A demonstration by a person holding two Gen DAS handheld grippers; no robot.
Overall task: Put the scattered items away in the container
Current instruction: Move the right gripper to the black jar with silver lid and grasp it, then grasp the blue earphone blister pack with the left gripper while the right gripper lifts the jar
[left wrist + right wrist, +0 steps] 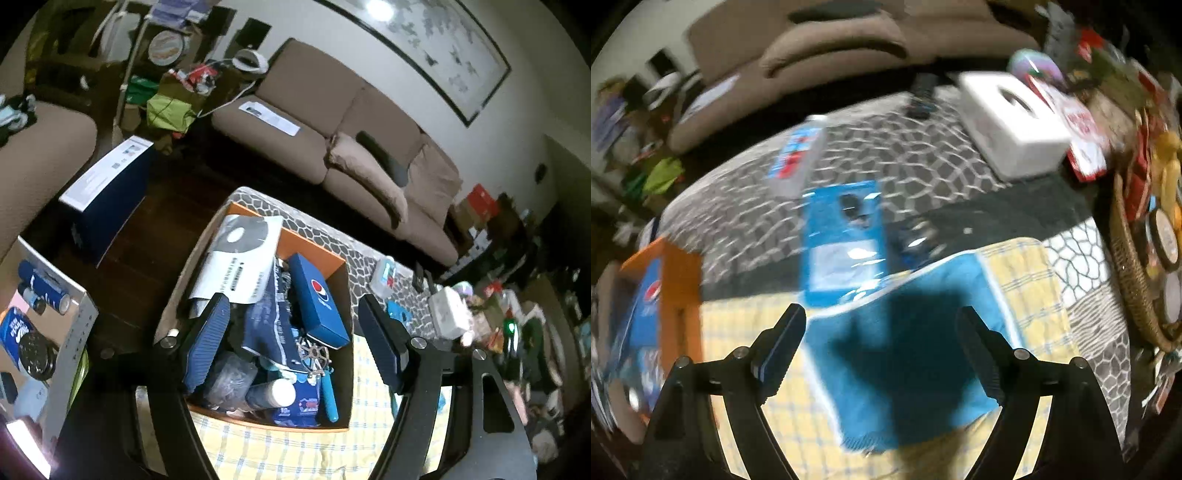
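- Orange-walled cardboard container (pixel 314 246) at the worktop's left end is already crammed: blue Pepsi box (pixel 319 301), white printed pouch (pixel 240 254), teal-handled tool (pixel 328 395).
- Outstanding, I judge: blue plastic packet (pixel 844 247) and clear blister pack (pixel 798 155) mid-worktop.
- Left hand-held gripper (pixel 293 341) and right hand-held gripper (pixel 882 354) are both released, empty.

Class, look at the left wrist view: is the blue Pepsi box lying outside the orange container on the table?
No. The Pepsi box lies inside the orange container, leaning on the other items packed there.
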